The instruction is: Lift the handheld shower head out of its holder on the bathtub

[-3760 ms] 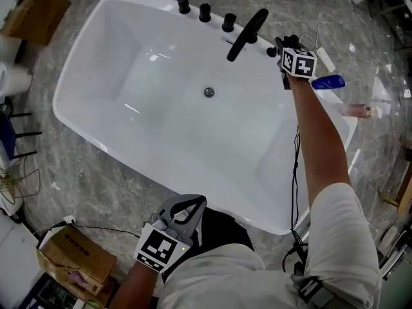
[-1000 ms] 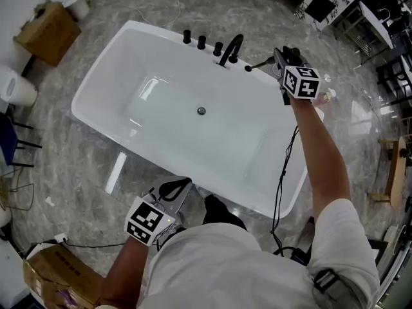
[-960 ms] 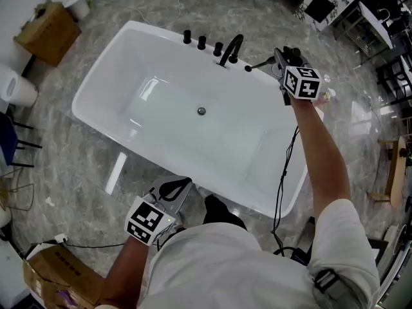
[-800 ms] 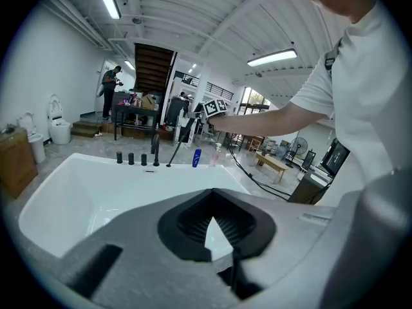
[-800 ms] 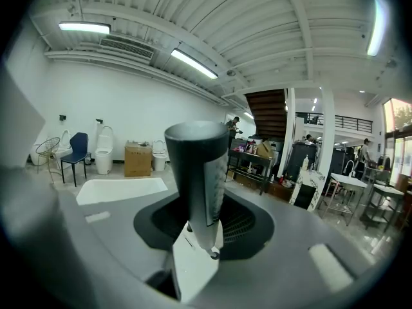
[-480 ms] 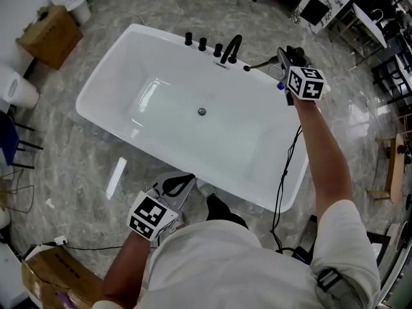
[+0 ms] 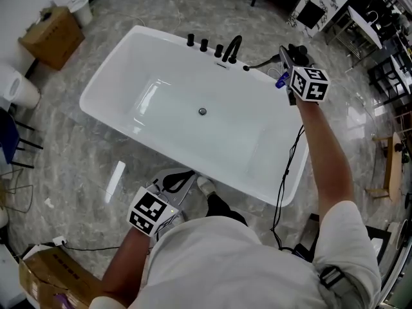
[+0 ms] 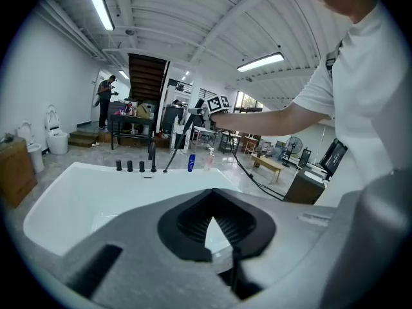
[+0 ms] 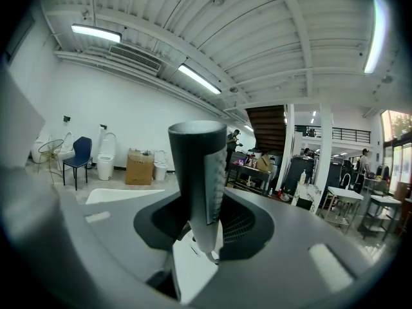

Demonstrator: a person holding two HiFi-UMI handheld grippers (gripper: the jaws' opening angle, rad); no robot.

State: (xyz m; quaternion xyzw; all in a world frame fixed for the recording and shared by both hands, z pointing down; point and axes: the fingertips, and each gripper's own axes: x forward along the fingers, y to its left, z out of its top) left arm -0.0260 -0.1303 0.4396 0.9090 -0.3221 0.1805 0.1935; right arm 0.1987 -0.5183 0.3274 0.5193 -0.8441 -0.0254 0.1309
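Observation:
The white bathtub (image 7: 106, 69) lies below me, with its black faucet (image 7: 232, 47) and three black knobs (image 7: 204, 44) on the far rim. My right gripper (image 7: 287, 58) is raised above the far right corner and is shut on the black handheld shower head (image 9: 196, 172), which stands upright between its jaws. A thin dark hose (image 7: 257, 64) runs from the shower head down to the rim. In the left gripper view the right gripper (image 8: 193, 116) shows far off, above the tub (image 8: 64, 192). My left gripper (image 7: 187, 177) hangs at the near side of the tub, shut and holding nothing.
A blue bottle (image 7: 281, 79) stands by the far right corner. A black cable (image 7: 283, 172) hangs along my right arm. Cardboard boxes (image 7: 53, 36) and a toilet (image 7: 16, 90) stand on the marble floor at left. Tables and chairs crowd the upper right. A person (image 8: 105, 102) stands far behind the tub.
My right gripper has risen from the tub rim with the shower head in it, and the hose trails below. The left gripper has drifted slightly. The tub looks smaller from above.

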